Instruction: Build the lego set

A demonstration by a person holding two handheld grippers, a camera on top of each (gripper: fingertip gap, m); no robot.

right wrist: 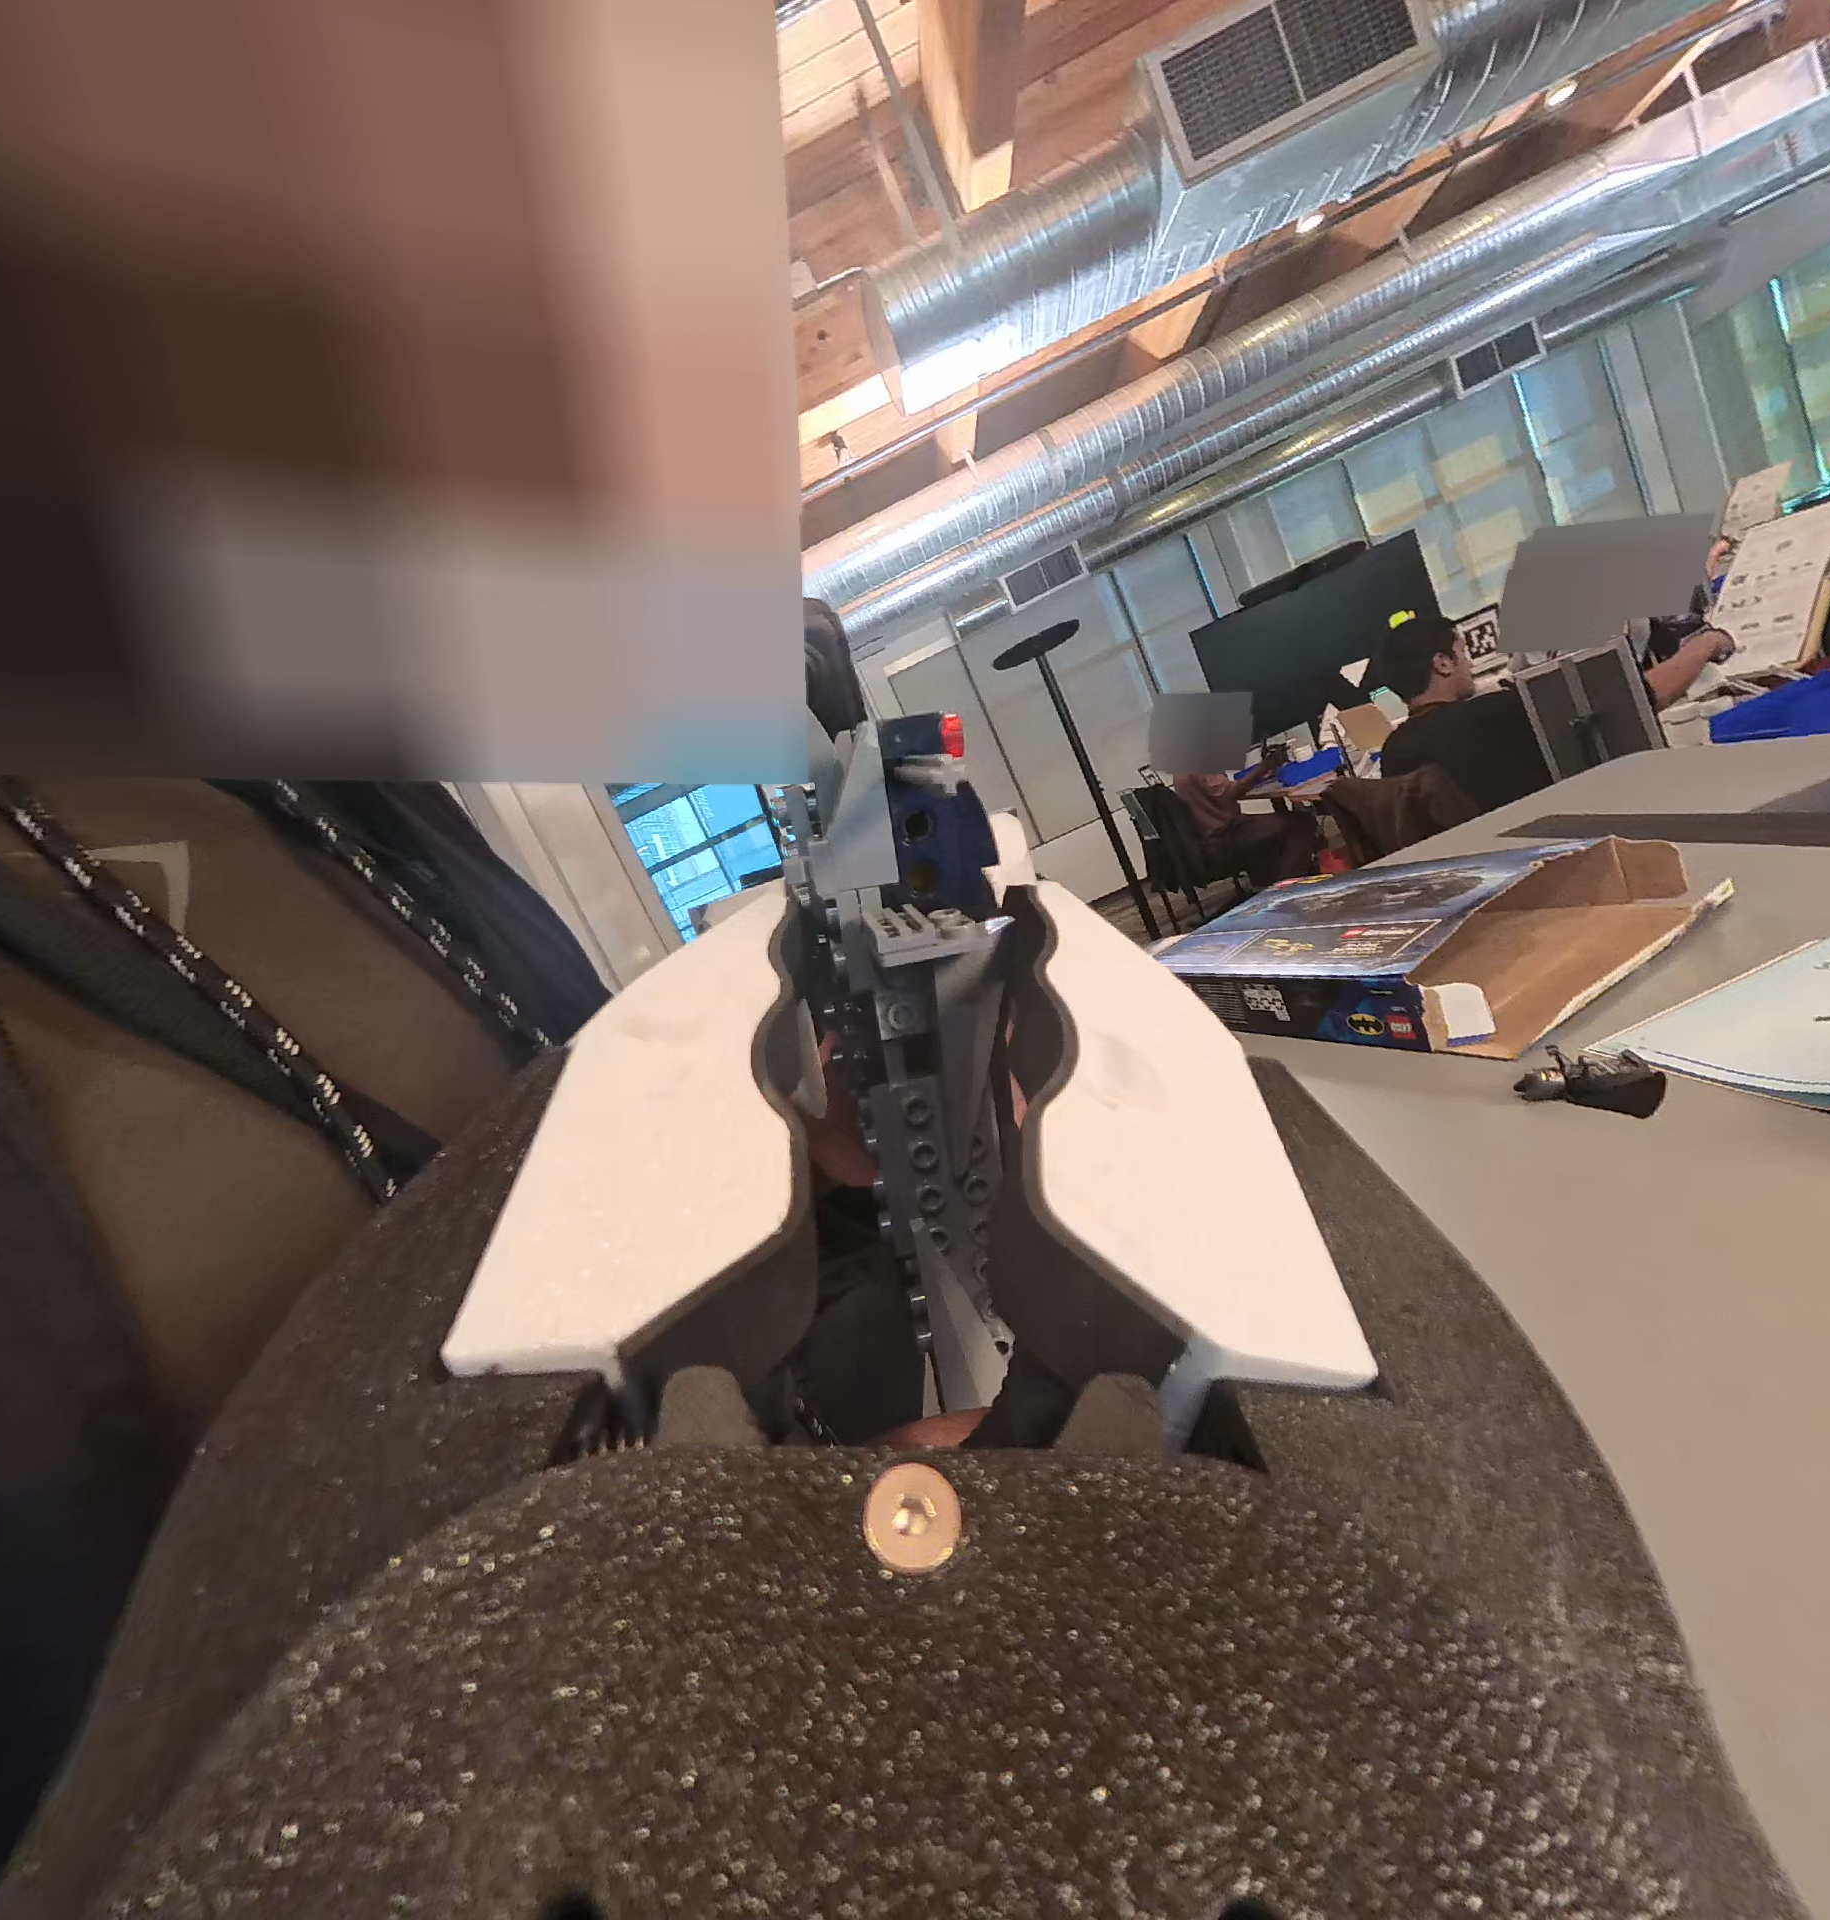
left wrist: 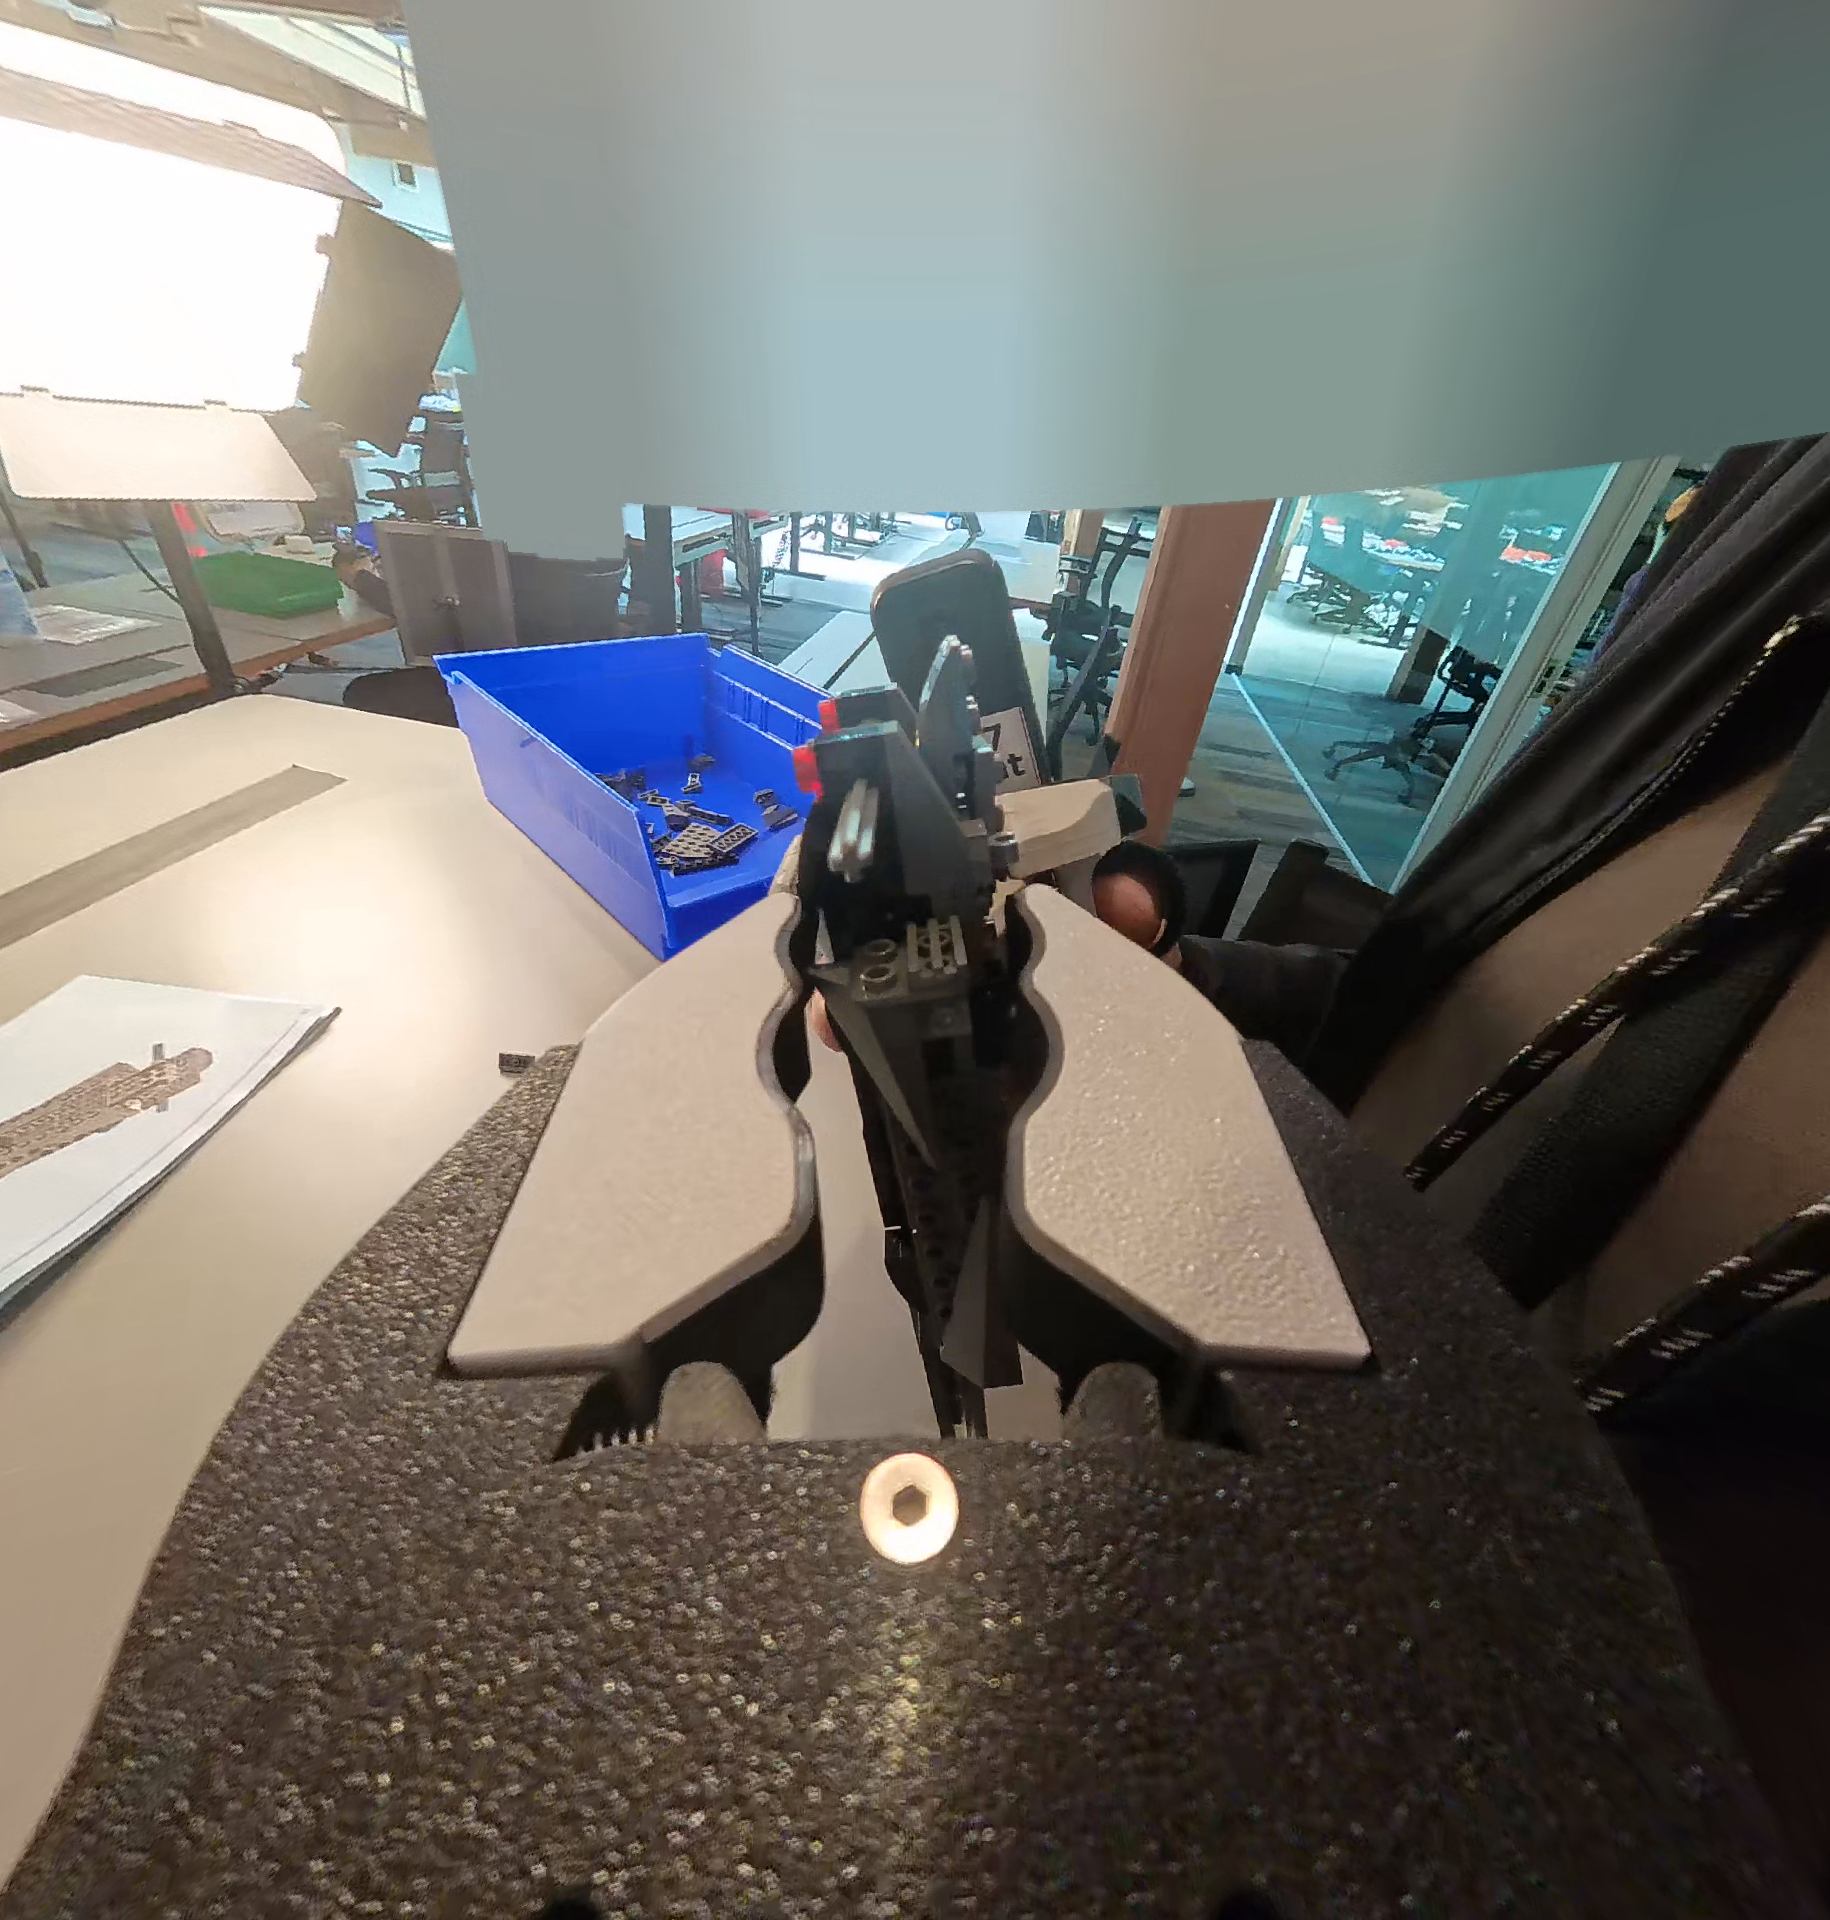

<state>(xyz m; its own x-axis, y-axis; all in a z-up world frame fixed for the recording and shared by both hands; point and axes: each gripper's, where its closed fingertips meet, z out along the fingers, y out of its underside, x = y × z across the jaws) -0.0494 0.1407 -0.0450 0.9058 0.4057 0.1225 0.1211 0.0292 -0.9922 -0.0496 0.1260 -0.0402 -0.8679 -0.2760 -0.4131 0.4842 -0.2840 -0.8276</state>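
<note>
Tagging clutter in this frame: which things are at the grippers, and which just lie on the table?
At the grippers:
- dark brick model, gripped by both the left gripper and the right gripper

Lying about:
- blue bin with loose dark pieces
- booklet
- single small piece
- opened box
- small dark figure
- second booklet

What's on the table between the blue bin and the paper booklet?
In the left wrist view, the table between the blue bin and the booklet is mostly bare; a dark strip crosses it.
</note>
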